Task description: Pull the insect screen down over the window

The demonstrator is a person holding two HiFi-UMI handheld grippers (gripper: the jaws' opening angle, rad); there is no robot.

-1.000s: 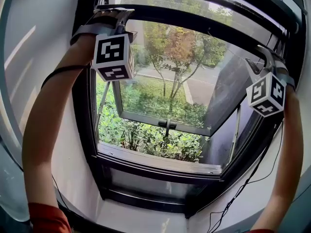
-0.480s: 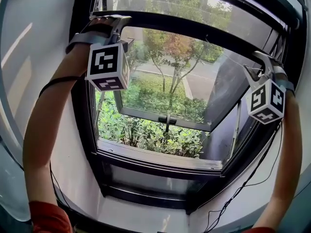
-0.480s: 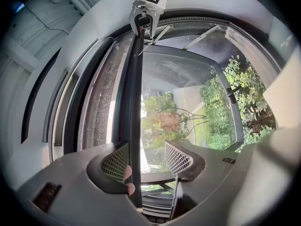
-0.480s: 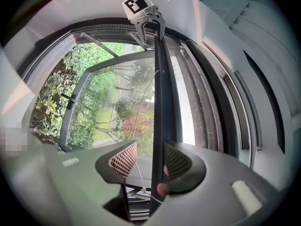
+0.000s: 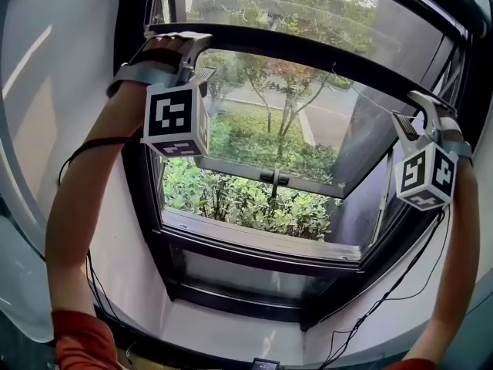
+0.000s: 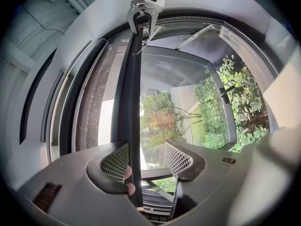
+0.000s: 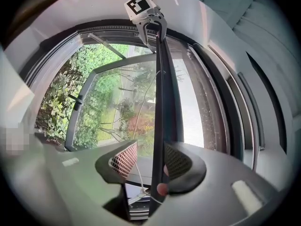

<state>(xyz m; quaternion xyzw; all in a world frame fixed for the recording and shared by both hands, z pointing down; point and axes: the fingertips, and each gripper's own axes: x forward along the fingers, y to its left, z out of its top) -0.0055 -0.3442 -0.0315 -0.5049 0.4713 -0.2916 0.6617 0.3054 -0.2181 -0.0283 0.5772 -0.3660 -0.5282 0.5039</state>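
Left tongs and right tongs — both open around one bar

Each pair of jaws stands apart with the black metal pull bar of the grey mesh insect screen between them, lying against one pad only; the bar crosses the upper part of the black-framed window — mesh above it, the tilted glass sash below.
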